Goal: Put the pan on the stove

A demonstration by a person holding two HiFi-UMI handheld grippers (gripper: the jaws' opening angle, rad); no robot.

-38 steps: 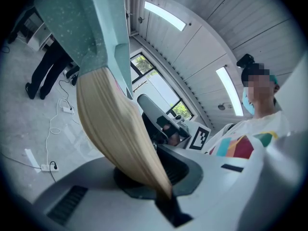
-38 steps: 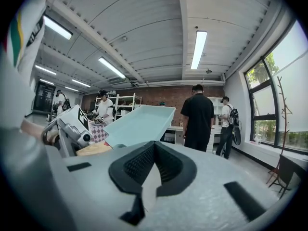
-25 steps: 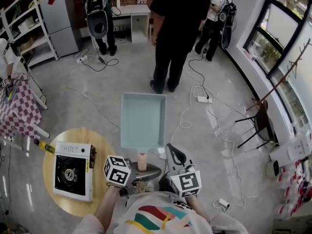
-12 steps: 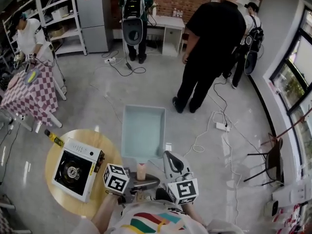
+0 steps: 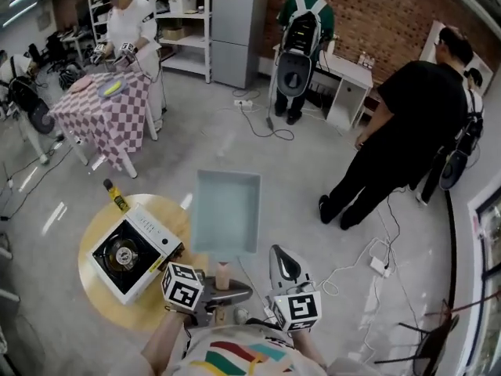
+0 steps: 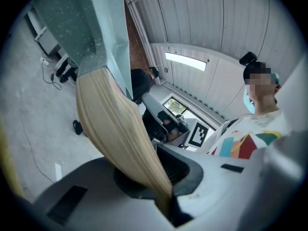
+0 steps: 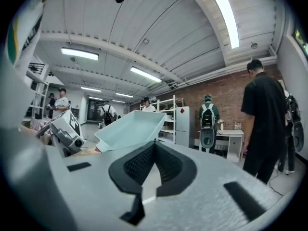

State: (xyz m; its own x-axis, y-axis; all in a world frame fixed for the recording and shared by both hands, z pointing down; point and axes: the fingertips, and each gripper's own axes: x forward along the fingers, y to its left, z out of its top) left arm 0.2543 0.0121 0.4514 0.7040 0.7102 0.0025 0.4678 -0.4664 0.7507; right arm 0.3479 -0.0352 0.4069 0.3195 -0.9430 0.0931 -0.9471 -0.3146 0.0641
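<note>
Checked-cloth table (image 5: pixel 102 112): one, far left, with one person in white (image 5: pixel 129 26) standing behind it.
Round wooden table (image 5: pixel 92 292): one, low left.
Stove (image 5: pixel 129 251): one, single burner, set on the round table, nothing on it.
Small yellow-and-black item (image 5: pixel 116 196): one, at that table's far rim; kind not legible.
Left gripper (image 5: pixel 221 291): one, jaws clamped on the pan's wooden handle (image 5: pixel 223 275).
Pan (image 5: pixel 227 210): one, pale blue-green, rectangular, empty, held over the floor just right of the round table and apart from the stove.
Right gripper (image 5: pixel 281 258): one, beside the handle, jaws closed together with nothing between them.
Grey fridge (image 5: pixel 233 22): one, at the back wall.
Person with backpack (image 5: pixel 301 41): one, facing a white desk (image 5: pixel 348 81).
Person in black (image 5: pixel 399 131): one, at right.
</note>
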